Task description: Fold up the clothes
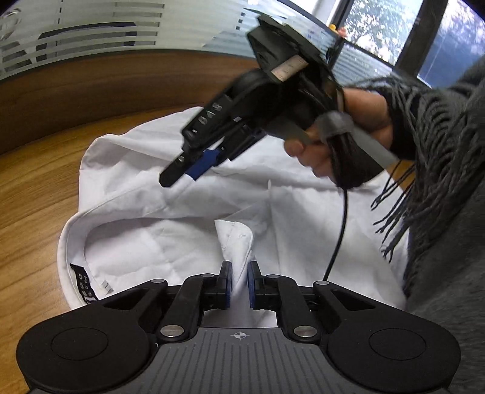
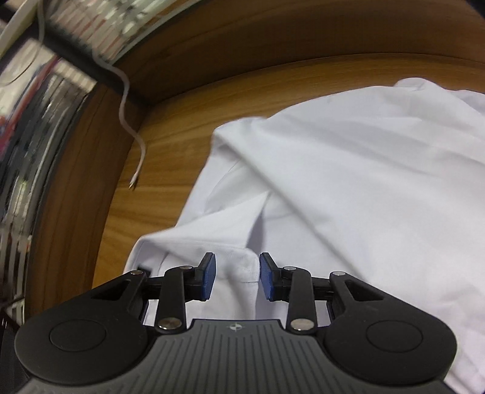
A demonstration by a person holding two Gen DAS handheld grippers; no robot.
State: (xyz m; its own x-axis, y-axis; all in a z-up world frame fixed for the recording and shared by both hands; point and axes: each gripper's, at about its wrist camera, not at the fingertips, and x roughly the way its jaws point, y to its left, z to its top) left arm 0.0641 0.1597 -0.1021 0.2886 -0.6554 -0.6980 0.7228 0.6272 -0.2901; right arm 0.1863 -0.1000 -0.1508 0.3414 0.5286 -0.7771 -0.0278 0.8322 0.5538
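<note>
a white shirt (image 1: 188, 212) lies crumpled and partly folded on a wooden table (image 1: 33, 181), its collar with a dark label (image 1: 80, 283) at the near left of the left wrist view. the tabletop is warm orange-brown with straight grain and a darker raised wooden edge (image 1: 91, 81) curving along its far side. beyond that edge stands a frosted, striped glass partition (image 1: 91, 33), and at the far right a window (image 1: 379, 24) shows foliage outside.

the left gripper (image 1: 240, 283) has its blue pads nearly together, pinching a narrow fold of the shirt's edge that rises between them. the right gripper (image 1: 182, 172), held in a hand (image 1: 348, 133) with a fringed grey sleeve (image 1: 439, 145), points down at the shirt farther off; a black cable (image 1: 341, 230) hangs from it.

in the right wrist view the right gripper (image 2: 237, 277) is half closed around a bunched corner of shirt (image 2: 348, 169), both pads meeting the cloth. a thin white cord (image 2: 127, 121) dangles over the table (image 2: 169, 136) corner at the left, with blurred shelving (image 2: 36, 100) behind.
</note>
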